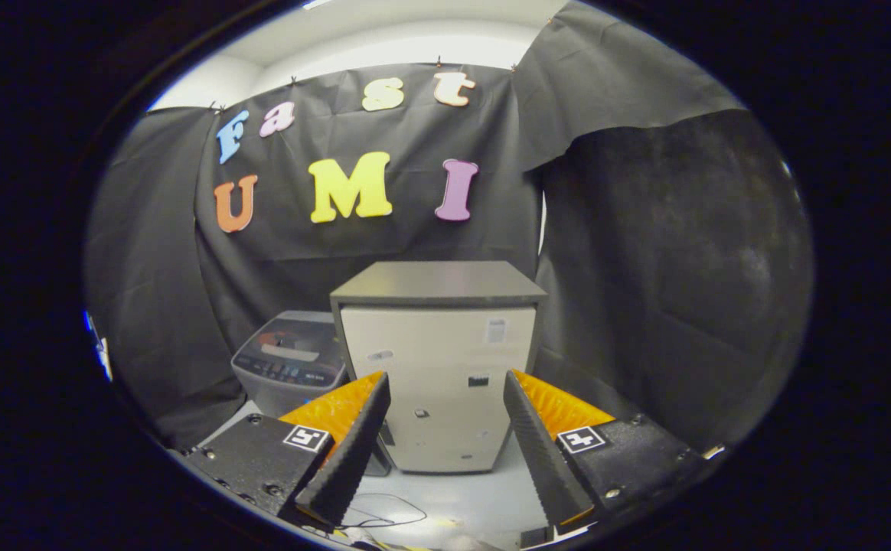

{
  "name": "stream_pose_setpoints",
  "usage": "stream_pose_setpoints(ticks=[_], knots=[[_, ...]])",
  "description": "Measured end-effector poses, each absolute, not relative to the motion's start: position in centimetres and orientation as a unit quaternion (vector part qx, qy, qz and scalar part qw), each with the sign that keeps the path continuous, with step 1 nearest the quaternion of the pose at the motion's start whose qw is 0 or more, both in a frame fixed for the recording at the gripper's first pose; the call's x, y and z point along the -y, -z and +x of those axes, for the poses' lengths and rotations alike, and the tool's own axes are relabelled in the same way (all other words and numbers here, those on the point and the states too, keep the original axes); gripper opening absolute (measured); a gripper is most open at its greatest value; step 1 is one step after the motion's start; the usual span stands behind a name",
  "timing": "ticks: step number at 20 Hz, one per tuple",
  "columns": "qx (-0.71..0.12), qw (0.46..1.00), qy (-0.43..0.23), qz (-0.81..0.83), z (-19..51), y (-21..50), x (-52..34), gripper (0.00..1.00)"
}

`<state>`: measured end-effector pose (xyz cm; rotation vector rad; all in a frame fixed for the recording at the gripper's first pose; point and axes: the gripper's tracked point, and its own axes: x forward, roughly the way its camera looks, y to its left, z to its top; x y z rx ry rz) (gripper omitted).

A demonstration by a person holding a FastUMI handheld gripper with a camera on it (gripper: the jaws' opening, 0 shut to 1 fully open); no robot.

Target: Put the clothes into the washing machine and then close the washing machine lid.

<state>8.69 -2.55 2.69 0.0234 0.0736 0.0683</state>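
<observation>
A small grey top-loading washing machine (290, 360) stands on the floor beyond my left finger, beside a cabinet. Its dark lid lies flat and shut over the top, with a control strip along the near edge. My gripper (445, 398) is open, its two black ribbed fingers (354, 448) with orange backs spread wide, and nothing sits between them. No clothes are in sight.
A beige cabinet with a grey top (439, 367) stands straight ahead between the fingers, right of the washer. Black cloth walls close in behind and on both sides. A thin dark cable (384, 513) lies on the pale floor (476, 497) near the fingers.
</observation>
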Motion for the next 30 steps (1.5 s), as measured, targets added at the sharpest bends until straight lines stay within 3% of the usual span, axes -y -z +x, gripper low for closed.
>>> stream_pose_setpoints(ticks=[10, 30], knots=[[-0.013, 1.000, -0.018, -0.001, 2.5, -3.5, 4.7, 0.94], [-0.012, 1.000, -0.013, -0.005, 1.9, -4.0, 5.5, 0.94]])
